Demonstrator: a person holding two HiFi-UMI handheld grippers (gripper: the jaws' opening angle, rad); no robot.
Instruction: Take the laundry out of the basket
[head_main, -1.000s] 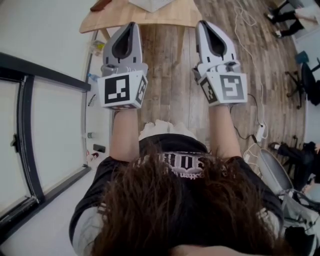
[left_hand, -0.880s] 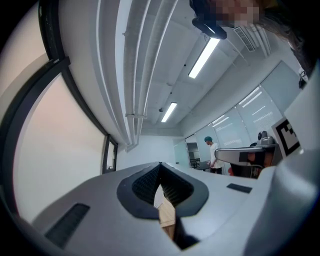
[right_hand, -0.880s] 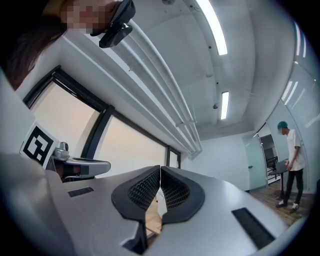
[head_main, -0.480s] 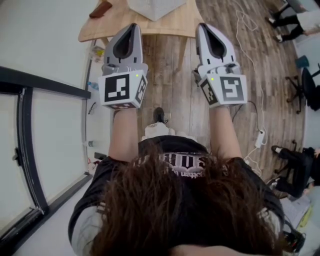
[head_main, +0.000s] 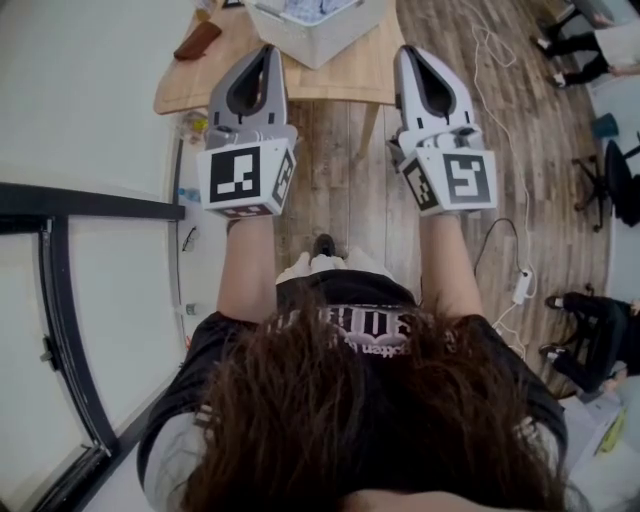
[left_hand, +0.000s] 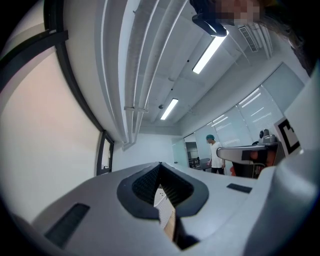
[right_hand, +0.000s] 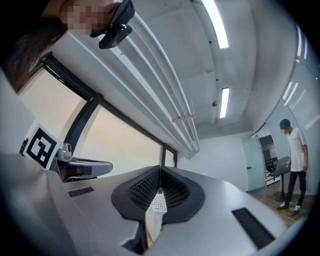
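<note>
Spreading under everything in the head view is a plank floor (head_main: 345, 170), and at its far end stands a wooden table (head_main: 215, 75) cut off by the top edge. On that table sits the white laundry basket (head_main: 325, 40), only its near corner in frame, with pale laundry (head_main: 305, 8) showing inside it. A brown object (head_main: 197, 40) lies on the table to the basket's left.

The person holds both arms straight out towards the table. The left gripper (head_main: 266, 50) and the right gripper (head_main: 407, 50) point at the table's near edge, side by side and well apart. The basket lies ahead of the tips and between them, nearer the left one.

In the left gripper view the left gripper (left_hand: 160, 167) has its jaws pressed together with nothing gripped. The right gripper (right_hand: 160, 169) in its own view is likewise closed and empty. A sliver of the basket's perforated white wall (right_hand: 156, 206) shows through the slot below its tips.
</note>
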